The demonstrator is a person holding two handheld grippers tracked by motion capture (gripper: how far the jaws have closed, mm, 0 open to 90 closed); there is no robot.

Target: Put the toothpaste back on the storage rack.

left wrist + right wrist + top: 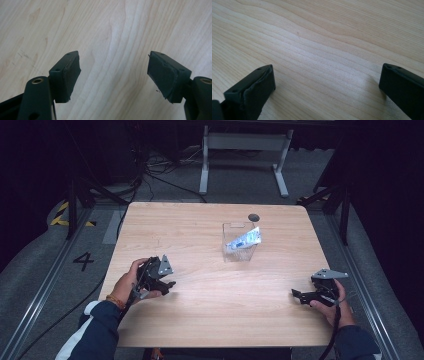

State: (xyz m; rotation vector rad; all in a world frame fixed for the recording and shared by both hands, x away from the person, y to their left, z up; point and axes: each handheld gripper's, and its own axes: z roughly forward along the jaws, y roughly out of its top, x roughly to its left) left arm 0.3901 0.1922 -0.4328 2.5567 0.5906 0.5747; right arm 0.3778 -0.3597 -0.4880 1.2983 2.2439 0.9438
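Inside clear box, packet leans, long axis rising rightward; both tongs agape, empty.

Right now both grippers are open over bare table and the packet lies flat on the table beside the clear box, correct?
Not quite. The high view shows the packet leaning inside the clear box, not beside it. The rest holds: left gripper and right gripper have jaws apart over bare table.

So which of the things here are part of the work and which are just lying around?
Part of the work:
- clear container near the table's middle
- white and blue packet leaning inside it
- left tongs, open, holding nothing
- right tongs, open, holding nothing

Just there:
- dark round spot on the wooden table
- white frame beyond the table
- cables on the floor
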